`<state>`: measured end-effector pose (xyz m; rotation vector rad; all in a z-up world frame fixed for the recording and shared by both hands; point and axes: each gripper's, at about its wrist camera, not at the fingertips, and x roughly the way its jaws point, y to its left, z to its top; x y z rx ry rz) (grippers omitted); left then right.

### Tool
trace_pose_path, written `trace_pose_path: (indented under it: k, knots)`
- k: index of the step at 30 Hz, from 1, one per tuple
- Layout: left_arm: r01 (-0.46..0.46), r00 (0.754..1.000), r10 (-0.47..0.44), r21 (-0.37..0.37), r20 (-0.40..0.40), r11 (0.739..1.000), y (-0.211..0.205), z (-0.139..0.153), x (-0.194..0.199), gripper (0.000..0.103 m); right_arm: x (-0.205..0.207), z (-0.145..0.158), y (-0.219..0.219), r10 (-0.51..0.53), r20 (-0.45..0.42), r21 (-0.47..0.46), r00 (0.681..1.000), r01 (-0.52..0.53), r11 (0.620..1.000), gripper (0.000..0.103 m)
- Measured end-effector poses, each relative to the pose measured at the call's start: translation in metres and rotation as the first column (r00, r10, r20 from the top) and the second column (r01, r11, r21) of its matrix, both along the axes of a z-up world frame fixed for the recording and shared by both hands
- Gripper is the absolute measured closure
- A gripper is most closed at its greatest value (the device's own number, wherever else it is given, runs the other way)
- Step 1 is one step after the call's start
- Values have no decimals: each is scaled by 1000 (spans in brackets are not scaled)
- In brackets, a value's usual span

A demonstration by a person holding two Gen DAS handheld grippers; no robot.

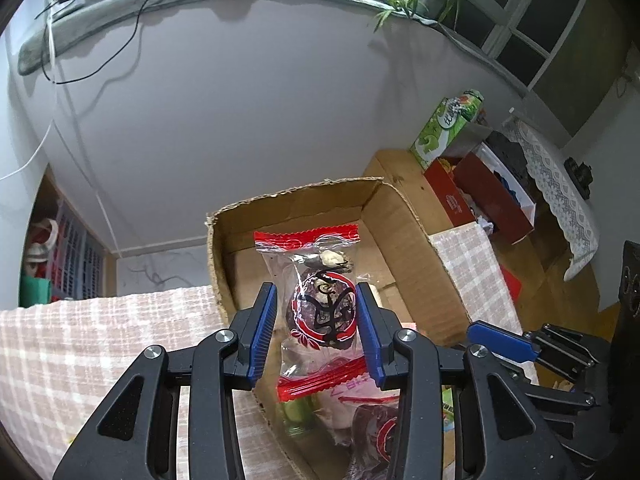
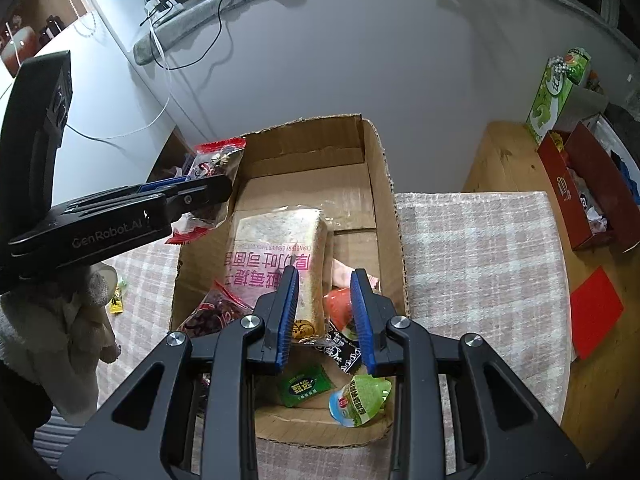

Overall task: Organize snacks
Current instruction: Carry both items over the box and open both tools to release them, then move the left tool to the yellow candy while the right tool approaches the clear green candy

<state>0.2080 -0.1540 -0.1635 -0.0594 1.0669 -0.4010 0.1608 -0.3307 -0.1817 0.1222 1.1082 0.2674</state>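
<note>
My left gripper [image 1: 316, 286] is shut on a clear snack packet [image 1: 320, 304] with red ends and a dark round cake inside. It hangs upright over the open cardboard box [image 1: 296, 196]. In the right wrist view the same left gripper [image 2: 208, 192] holds that cake packet [image 2: 218, 160] above the box's far left corner. My right gripper [image 2: 325, 272] hovers over the box [image 2: 384, 184], its pads closed on a small packet [image 2: 340, 344] with a black label and something red inside. In the box lie a bread bag [image 2: 276, 248], another cake packet [image 2: 212, 316], a green sachet [image 2: 306, 388] and a green jelly cup [image 2: 358, 400].
The box stands on a pink checked tablecloth [image 2: 480, 260]. To the right are a red box of odds and ends [image 2: 592, 200], a green carton [image 2: 556, 88] and a red card [image 2: 596, 312]. A fleecy sleeve [image 2: 60, 340] fills the lower left. A small yellow sweet [image 2: 116, 304] lies on the cloth.
</note>
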Motion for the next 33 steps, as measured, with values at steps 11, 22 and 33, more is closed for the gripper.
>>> trace_pose_path:
  k: [11,22,33]
  knots:
    - [-4,1000,4,2,18,1000,3,8,-3,54,-7,4,6,12,9,-16,1000,-12,1000,44]
    - [2,996,-3,14,93,1000,11,32,-23,54,-25,18,5,-4,30,12,1000,3,1000,44]
    - [-29,988,28,4,153,1000,37,54,-47,54,-46,40,28,28,61,42,998,-31,999,44]
